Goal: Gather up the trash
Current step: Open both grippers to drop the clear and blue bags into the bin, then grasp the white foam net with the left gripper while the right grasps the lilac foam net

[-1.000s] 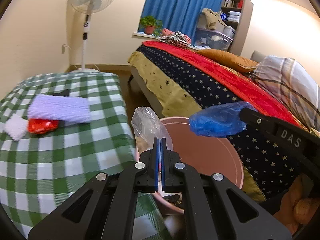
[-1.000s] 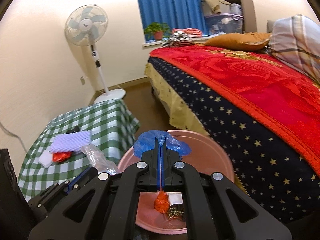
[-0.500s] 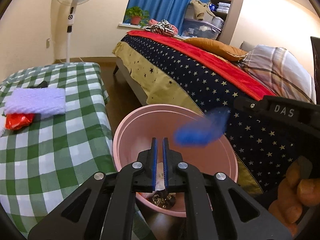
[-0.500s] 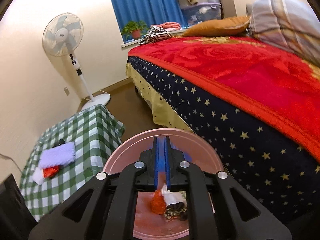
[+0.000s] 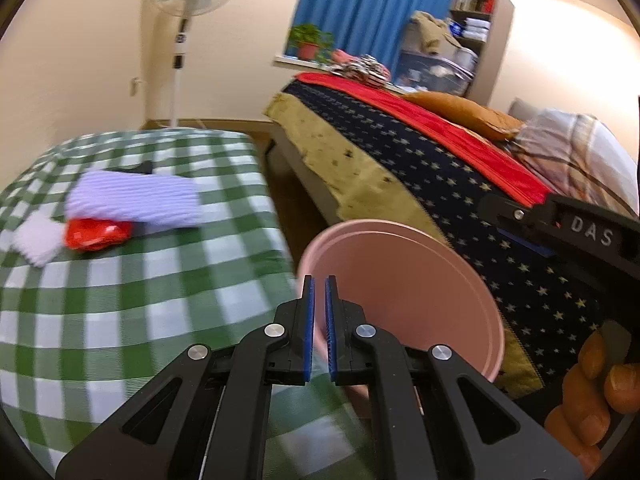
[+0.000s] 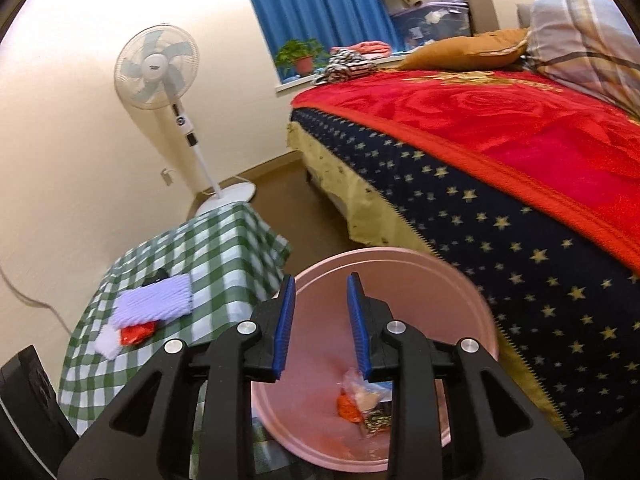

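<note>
At lower centre, the right hand-held gripper (image 6: 320, 320) is opening with nothing between its jaws above the pink bin (image 6: 420, 264), trash (image 6: 362, 404) at its bottom. The left hand-held gripper (image 5: 319, 328) is narrow, empty, beside the bench (image 5: 120, 300).

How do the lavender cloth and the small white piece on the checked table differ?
The lavender cloth is larger and pale purple; the small white piece is much smaller and white. The cloth partly covers the red wrapper; the white piece lies beside it. Both look ribbed and rest on the checked table.
</note>
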`<state>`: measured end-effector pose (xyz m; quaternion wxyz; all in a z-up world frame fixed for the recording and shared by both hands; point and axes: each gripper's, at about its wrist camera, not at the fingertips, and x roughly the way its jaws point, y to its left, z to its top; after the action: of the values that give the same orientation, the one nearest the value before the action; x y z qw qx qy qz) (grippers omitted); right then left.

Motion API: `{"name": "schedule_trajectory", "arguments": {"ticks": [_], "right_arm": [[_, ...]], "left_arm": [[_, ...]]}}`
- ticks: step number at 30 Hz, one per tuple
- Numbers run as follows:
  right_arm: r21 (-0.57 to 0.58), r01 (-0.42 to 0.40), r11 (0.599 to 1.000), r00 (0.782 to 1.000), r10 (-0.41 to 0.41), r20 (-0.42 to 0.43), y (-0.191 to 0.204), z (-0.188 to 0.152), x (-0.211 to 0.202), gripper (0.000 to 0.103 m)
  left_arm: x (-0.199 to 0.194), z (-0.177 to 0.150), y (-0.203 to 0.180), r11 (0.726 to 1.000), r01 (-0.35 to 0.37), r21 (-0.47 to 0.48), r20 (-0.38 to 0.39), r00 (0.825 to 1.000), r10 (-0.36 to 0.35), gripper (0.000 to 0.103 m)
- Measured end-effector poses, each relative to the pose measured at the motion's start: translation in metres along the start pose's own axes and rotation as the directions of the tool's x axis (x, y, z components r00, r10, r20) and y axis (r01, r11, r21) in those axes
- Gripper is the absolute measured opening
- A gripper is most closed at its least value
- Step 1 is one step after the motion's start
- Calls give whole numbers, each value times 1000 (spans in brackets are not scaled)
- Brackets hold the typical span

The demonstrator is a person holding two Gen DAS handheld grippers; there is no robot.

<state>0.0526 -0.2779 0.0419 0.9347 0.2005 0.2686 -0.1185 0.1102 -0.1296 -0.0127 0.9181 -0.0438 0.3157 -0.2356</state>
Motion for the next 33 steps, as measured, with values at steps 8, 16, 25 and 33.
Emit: {"name": "schedule_trajectory", "arguments": {"ticks": [8, 16, 25, 33], "right_arm": [[-54, -107, 993, 994, 106, -28, 39, -11, 11, 28], [-93, -218, 971, 974, 210, -86, 81, -26, 30, 28], [-67, -271, 960, 955, 259, -143, 111, -37, 67, 28], [-62, -264, 963, 955, 251, -159, 126, -32, 103, 28]], "left_arm": [[-19, 3, 44, 992, -103, -67, 27, 994, 105, 6], [-35, 3, 88, 966, -215, -140, 44, 974, 223, 6], [-53, 5, 142, 905, -354, -235, 51, 925, 376, 6], [-56, 10, 172, 855, -425, -297, 38, 890, 455, 6]]}}
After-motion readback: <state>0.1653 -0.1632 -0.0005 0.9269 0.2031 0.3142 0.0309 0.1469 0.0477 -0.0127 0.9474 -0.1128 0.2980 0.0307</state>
